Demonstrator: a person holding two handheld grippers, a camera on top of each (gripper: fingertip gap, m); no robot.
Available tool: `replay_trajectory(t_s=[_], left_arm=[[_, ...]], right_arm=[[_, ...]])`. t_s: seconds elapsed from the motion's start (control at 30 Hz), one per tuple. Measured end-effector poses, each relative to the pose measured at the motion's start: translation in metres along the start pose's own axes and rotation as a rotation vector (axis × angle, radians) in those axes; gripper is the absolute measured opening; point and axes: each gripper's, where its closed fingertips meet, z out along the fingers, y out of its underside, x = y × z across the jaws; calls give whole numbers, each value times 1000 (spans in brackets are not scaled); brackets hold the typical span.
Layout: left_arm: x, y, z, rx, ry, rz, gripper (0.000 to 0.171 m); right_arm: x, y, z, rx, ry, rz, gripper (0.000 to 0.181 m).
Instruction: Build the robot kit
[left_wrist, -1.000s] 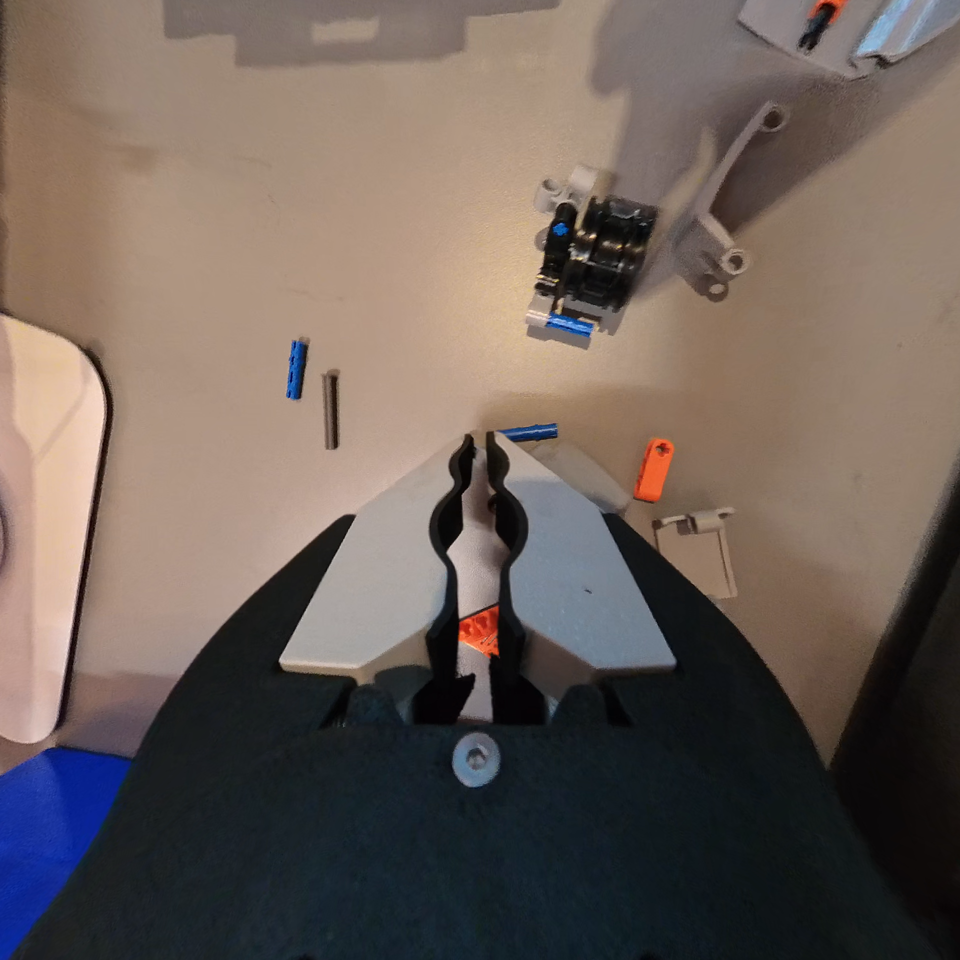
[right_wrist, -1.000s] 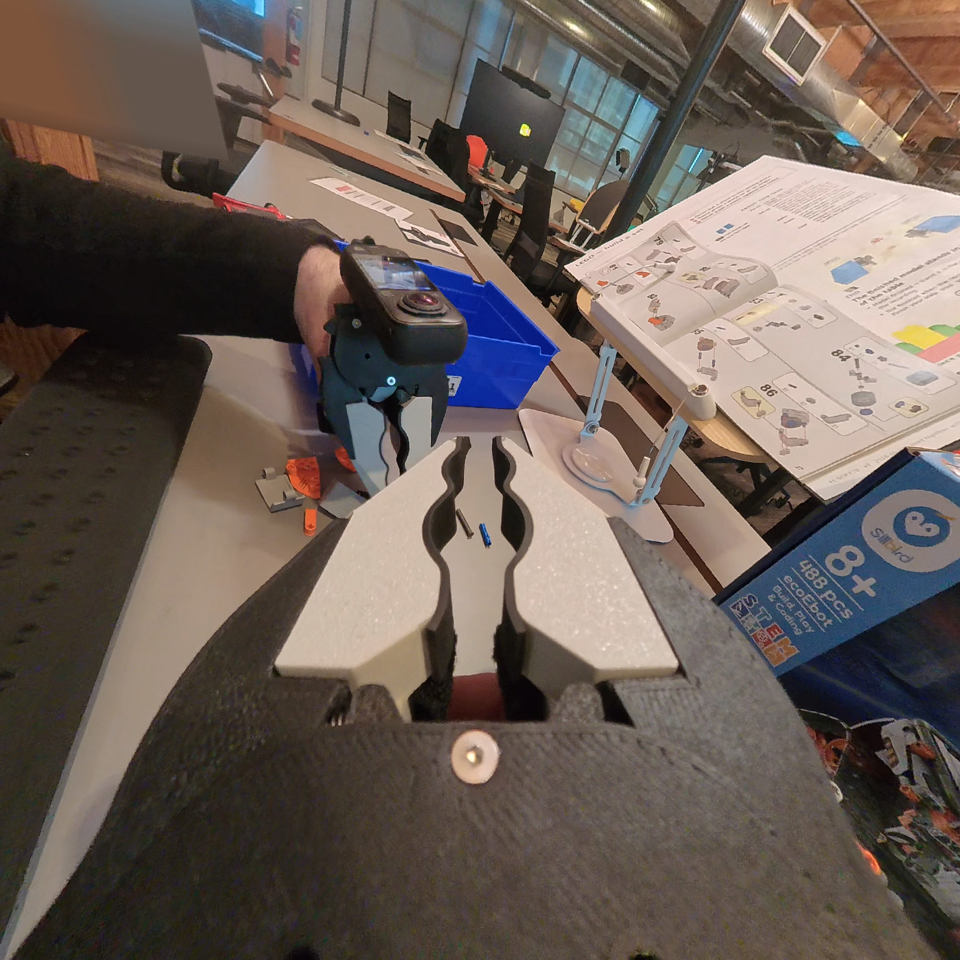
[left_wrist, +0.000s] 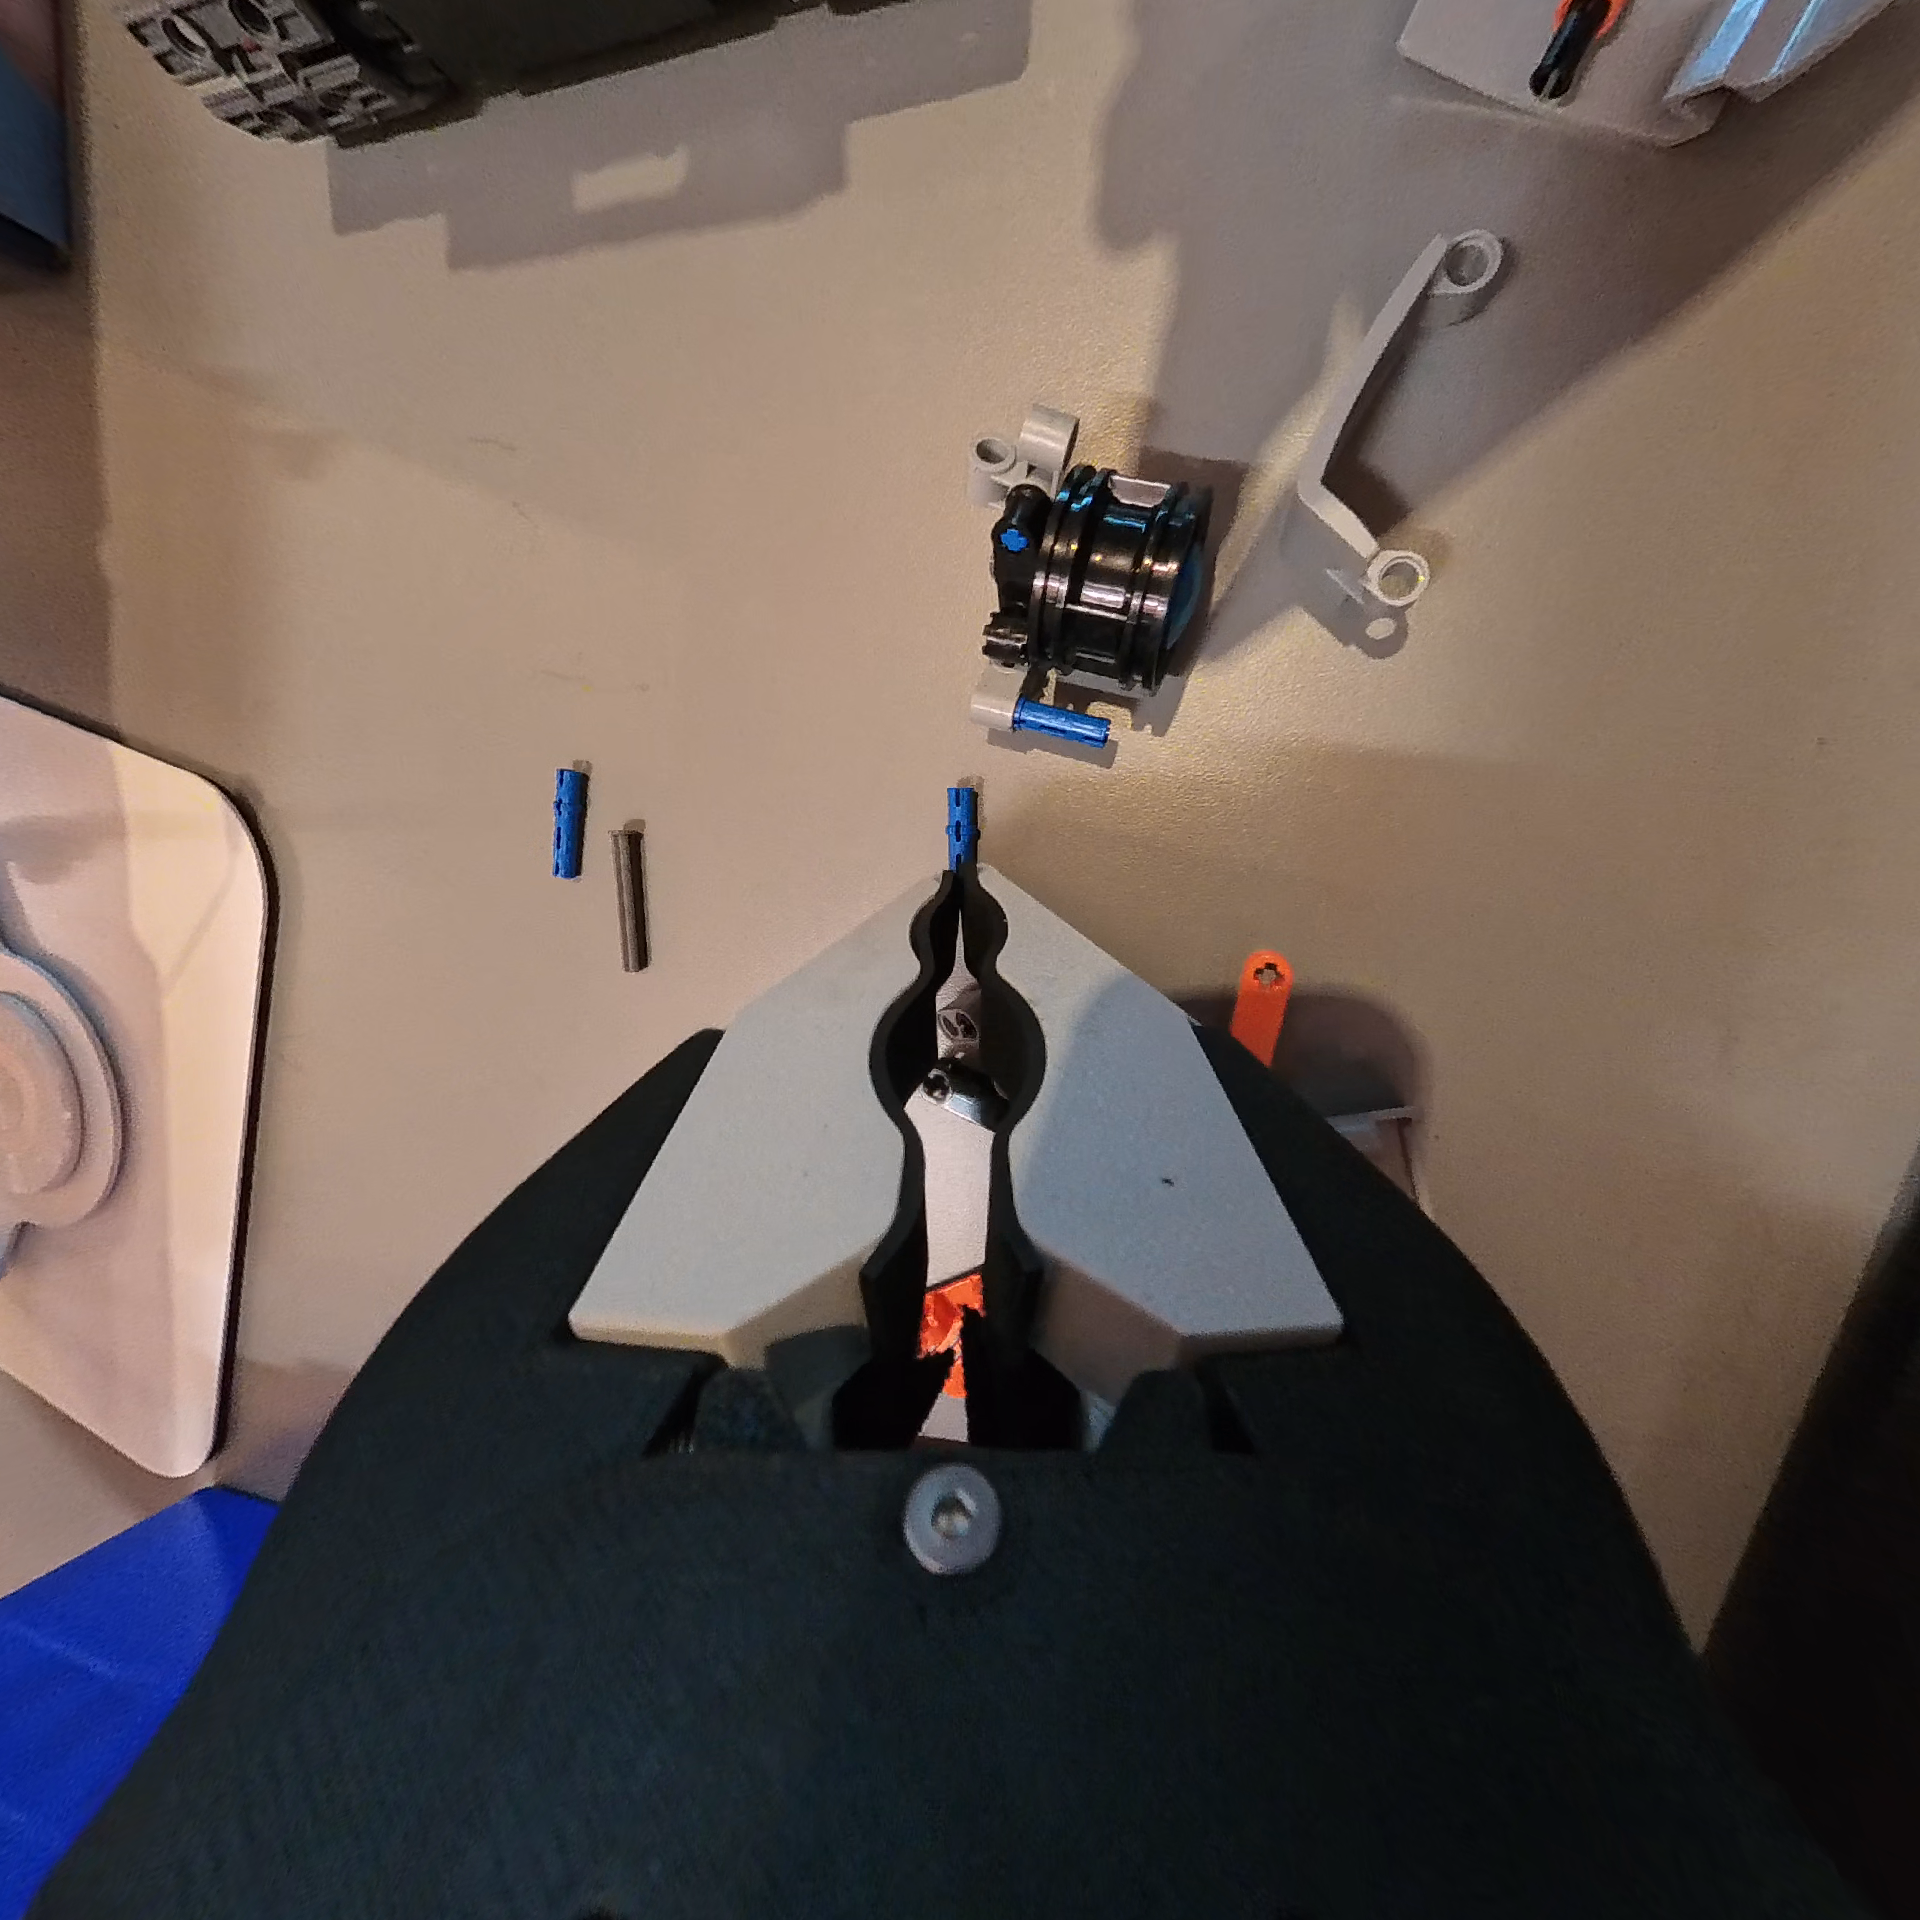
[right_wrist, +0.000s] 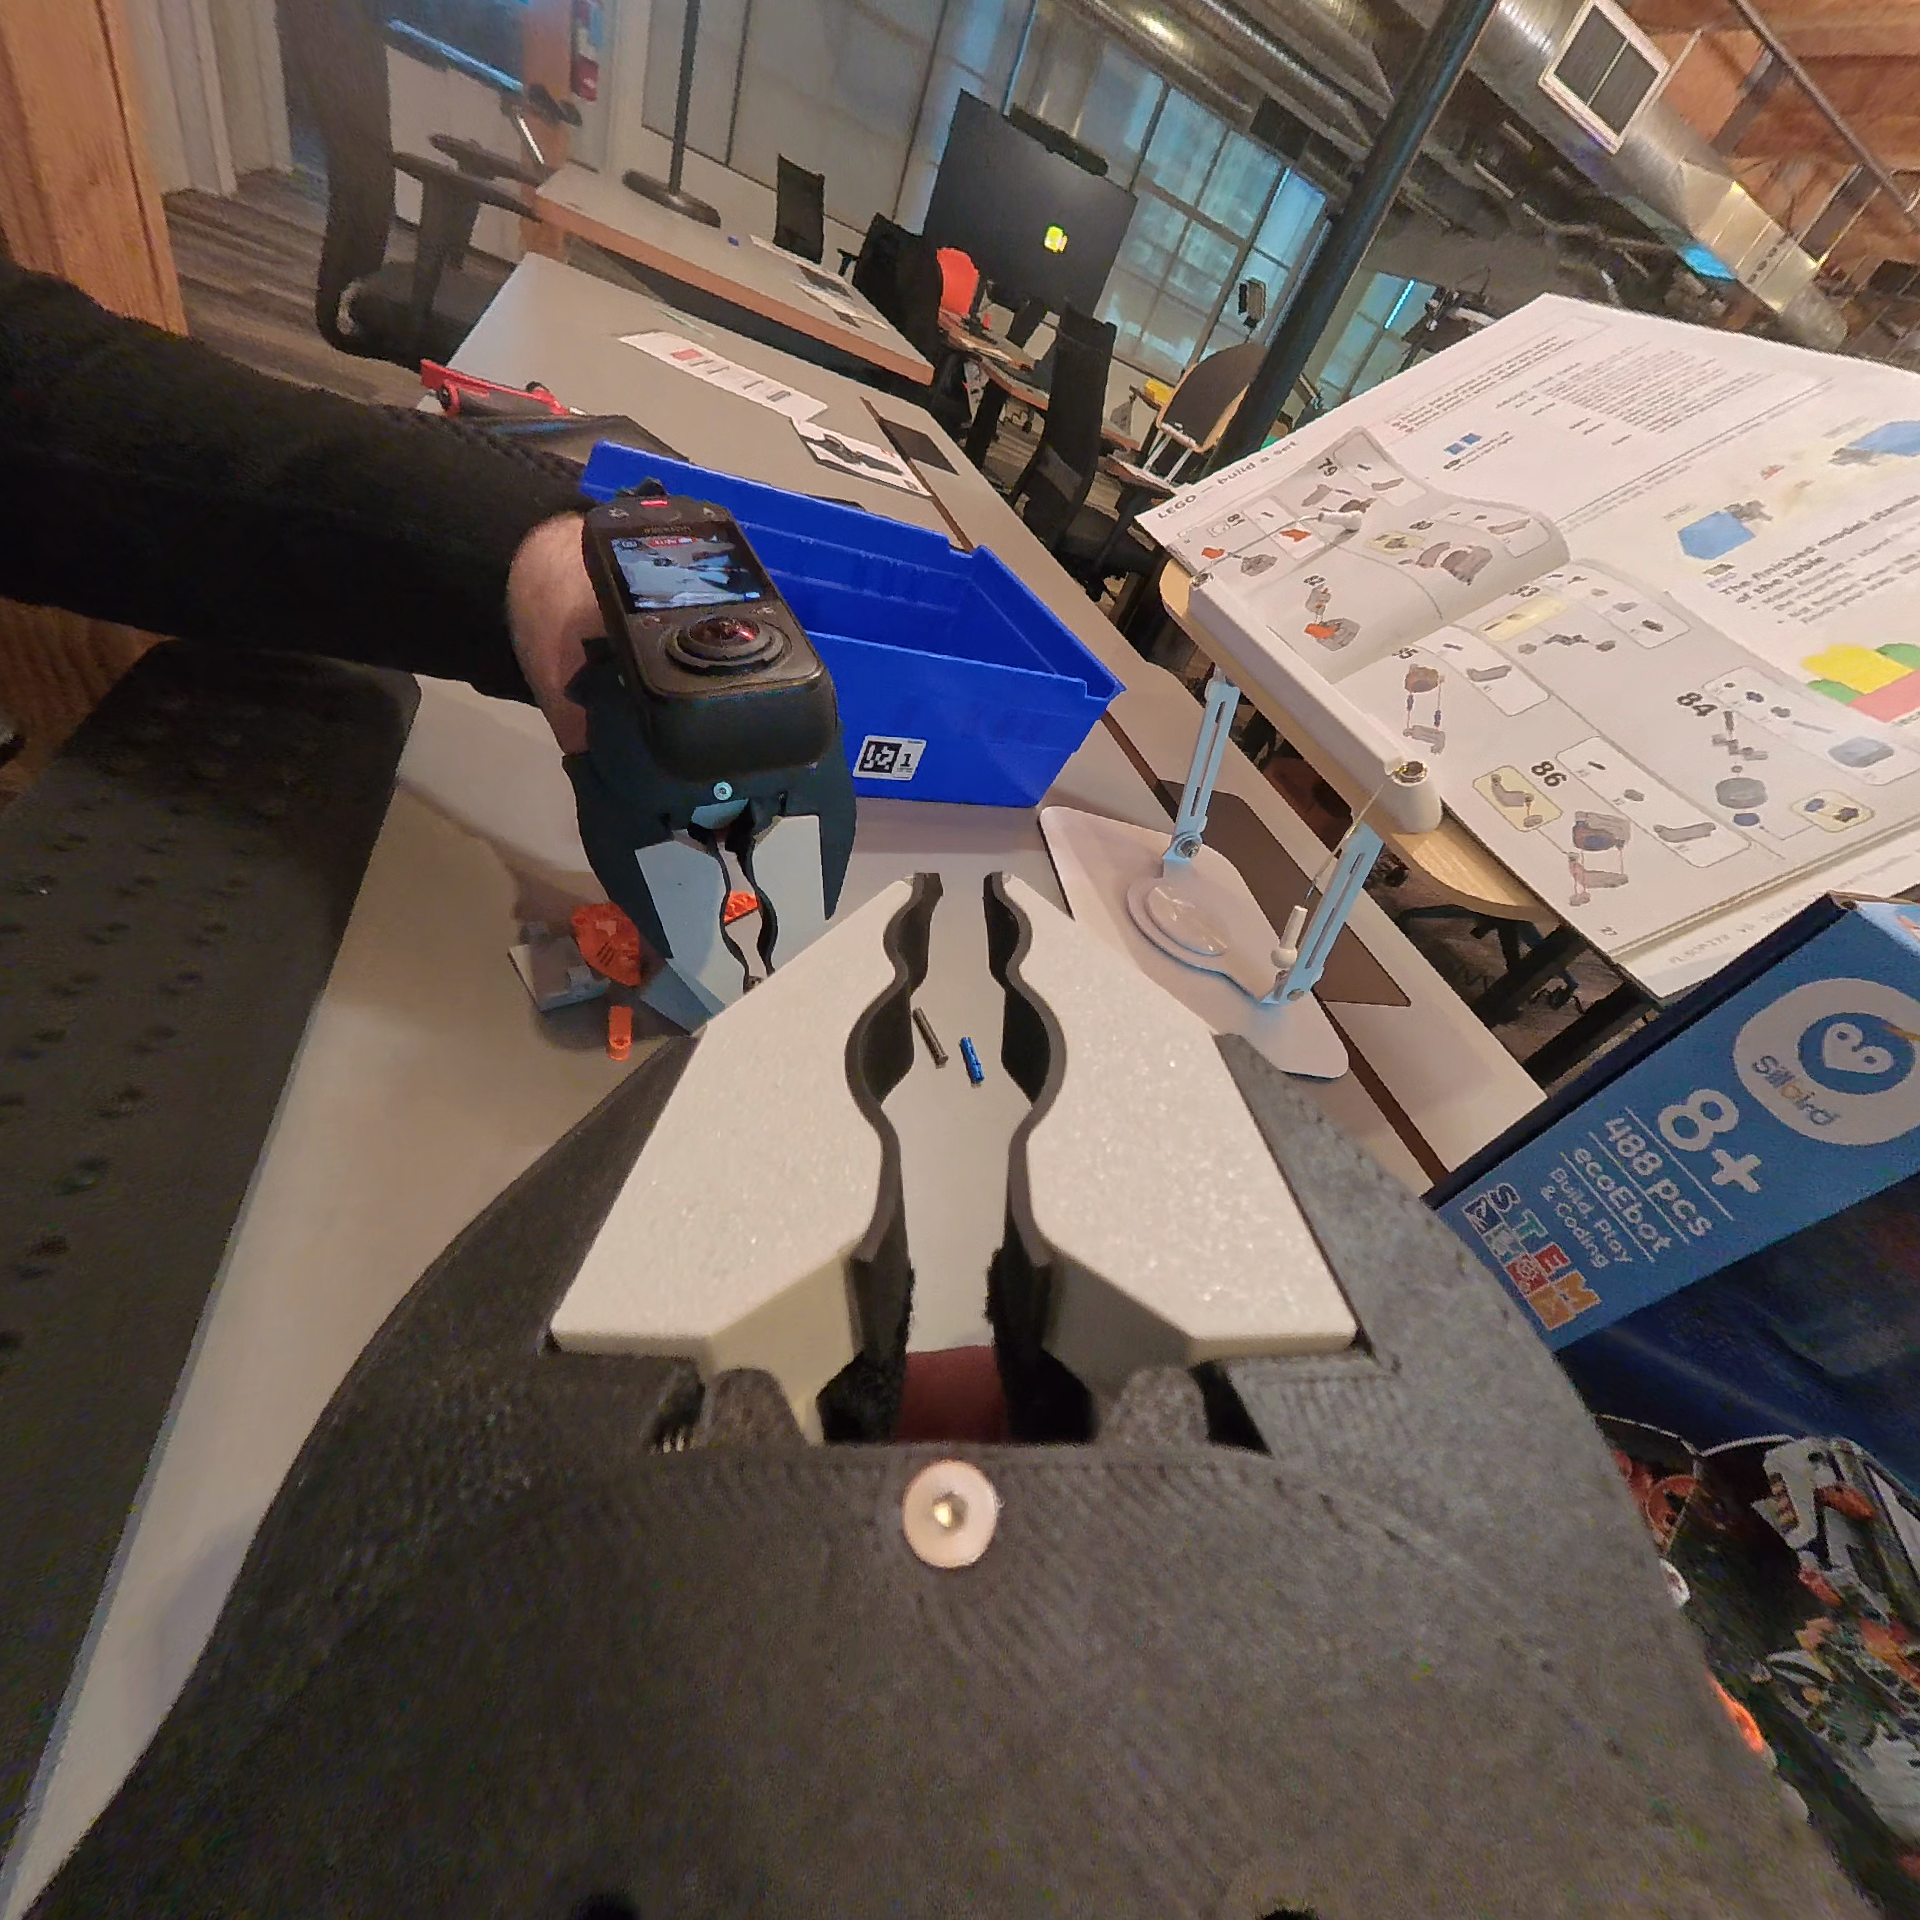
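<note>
I find my left gripper (left_wrist: 961, 883) clamped on a blue pin (left_wrist: 962, 826), fingers pressed tight at the tips so the pin juts straight forward above the counter (left_wrist: 623, 520), in line with the black wheel assembly (left_wrist: 1101, 582) just beyond. My right gripper (right_wrist: 961, 888) holds nothing, its fingers parted by a narrow gap, hovering over a second blue pin (right_wrist: 971, 1061) and a dark rod (right_wrist: 932, 1035) lying side by side. Both lie near the white stand base (right_wrist: 1195, 914) toward the counter's edge.
</note>
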Motion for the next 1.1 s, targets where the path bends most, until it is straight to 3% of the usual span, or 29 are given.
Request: replay_trajectory(t_s=[0.2,0.33,0.57,0.77,0.9,1.03,1.1], left_arm=[[-1,-1,1,-5,7,9,0],[-1,-1,3,-27,40,8,10],[-3,-4,7,-59,94,-16,2],[-8,-3,5,8,37,-92,1],[-22,-35,-27,275,-3,-197,1],[-49,-90,-100,749,-4,-392,1],[-51,-112,-136,983,79,-465,1]], right_arm=[[1,-1,-1,4,4,0,8],[1,-3,-2,8,4,-1,8],[2,-6,-5,18,6,-2,8],[1,-6,-5,16,5,7,8],[6,-7,-3,-8,58,27,7],[11,-13,-1,0,132,28,11],[8,-23,3,9,185,-30,18]])
